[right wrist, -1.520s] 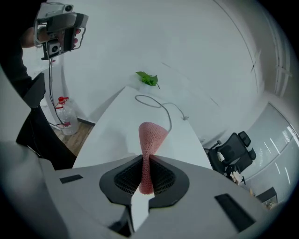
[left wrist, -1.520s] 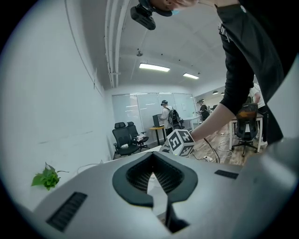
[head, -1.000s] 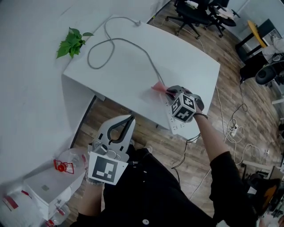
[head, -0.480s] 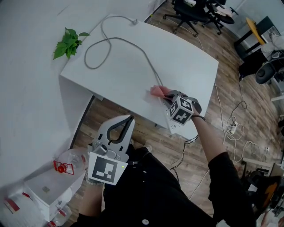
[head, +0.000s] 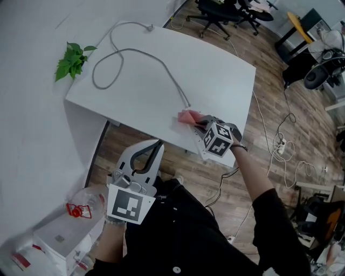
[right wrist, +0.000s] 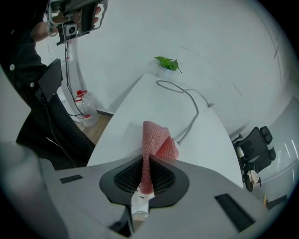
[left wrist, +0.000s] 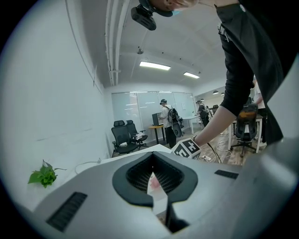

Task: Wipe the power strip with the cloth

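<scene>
The white power strip (head: 205,155) lies along the near right edge of the white table (head: 226,75), mostly hidden under my right gripper (head: 198,123). Its grey cable (head: 161,70) loops away across the table. That gripper is shut on the pink cloth (head: 187,116), which rests on the strip's cable end. In the right gripper view the cloth (right wrist: 156,140) stands folded up from between the shut jaws of the right gripper (right wrist: 145,179). My left gripper (head: 155,145) hangs low by my body, off the table, shut and holding nothing.
A small green plant (head: 70,59) sits at the table's far left corner. Office chairs (head: 215,11) stand beyond the table. Bottles and a white box (head: 81,207) are on the floor at lower left. Loose cables and another strip (head: 280,145) lie on the floor at right.
The right gripper has slid the pink cloth a little along the strip toward me. The head view has shifted. The left gripper has stayed put.
</scene>
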Tool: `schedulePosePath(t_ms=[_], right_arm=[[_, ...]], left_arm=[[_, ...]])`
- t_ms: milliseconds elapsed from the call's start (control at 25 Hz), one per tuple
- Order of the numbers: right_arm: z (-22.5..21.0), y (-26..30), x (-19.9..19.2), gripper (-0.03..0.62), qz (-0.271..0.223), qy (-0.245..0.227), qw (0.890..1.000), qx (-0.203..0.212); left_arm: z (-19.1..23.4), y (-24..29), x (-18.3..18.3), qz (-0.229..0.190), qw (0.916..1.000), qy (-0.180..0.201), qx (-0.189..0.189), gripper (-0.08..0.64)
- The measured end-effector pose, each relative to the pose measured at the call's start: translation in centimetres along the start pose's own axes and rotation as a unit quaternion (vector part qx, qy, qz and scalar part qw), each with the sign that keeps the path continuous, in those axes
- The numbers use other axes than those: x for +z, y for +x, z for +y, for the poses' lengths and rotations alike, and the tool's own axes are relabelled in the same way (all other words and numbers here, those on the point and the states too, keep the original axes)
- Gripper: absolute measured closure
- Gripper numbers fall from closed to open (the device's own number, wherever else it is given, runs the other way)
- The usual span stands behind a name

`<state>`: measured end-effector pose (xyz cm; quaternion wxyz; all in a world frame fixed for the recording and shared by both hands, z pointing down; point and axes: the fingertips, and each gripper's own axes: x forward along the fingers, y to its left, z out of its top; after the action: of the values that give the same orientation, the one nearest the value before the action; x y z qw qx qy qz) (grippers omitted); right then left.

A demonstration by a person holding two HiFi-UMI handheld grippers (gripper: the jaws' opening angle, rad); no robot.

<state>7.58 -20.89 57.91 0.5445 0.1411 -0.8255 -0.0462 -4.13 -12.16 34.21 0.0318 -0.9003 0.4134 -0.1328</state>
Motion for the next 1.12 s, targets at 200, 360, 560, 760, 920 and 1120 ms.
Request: schedulePosePath(t_ms=[200, 360, 560, 760, 920, 1120], right_arm=[[1.5, -1.0, -1.1, 0.541, -0.006, 0.03, 1.0, 0.001], [2.9, -1.7, -2.0, 0.541, -0.009, 0.05, 0.999, -0.002], [4.6, -2.6, -3.1, 0.541, -0.004, 0.048, 0.999, -0.005], [6.0, -3.2, -3.9, 0.541, 0.0, 0.055, 0.998, -0.009], [7.4, -3.8, -4.5, 0.541, 0.002, 0.063, 0.998, -0.014], [9.2, -4.6, -5.1, 0.541, 0.001, 0.084, 0.996, -0.018]], left_arm=[[-0.8, 0.7, 0.3, -0.004, 0.9998, 0.003, -0.02, 0.546], [-1.6, 1.2, 0.5, -0.01, 0.9993, 0.003, -0.037, 0.546], [-2.7, 1.7, 0.9, -0.016, 0.9981, 0.009, -0.059, 0.546], [-3.8, 2.2, 0.8, -0.016, 0.9967, 0.008, -0.079, 0.546], [-4.5, 2.3, 0.9, -0.018, 0.9953, 0.01, -0.094, 0.546], [-5.3, 2.6, 1.2, -0.024, 0.9934, 0.014, -0.111, 0.546]])
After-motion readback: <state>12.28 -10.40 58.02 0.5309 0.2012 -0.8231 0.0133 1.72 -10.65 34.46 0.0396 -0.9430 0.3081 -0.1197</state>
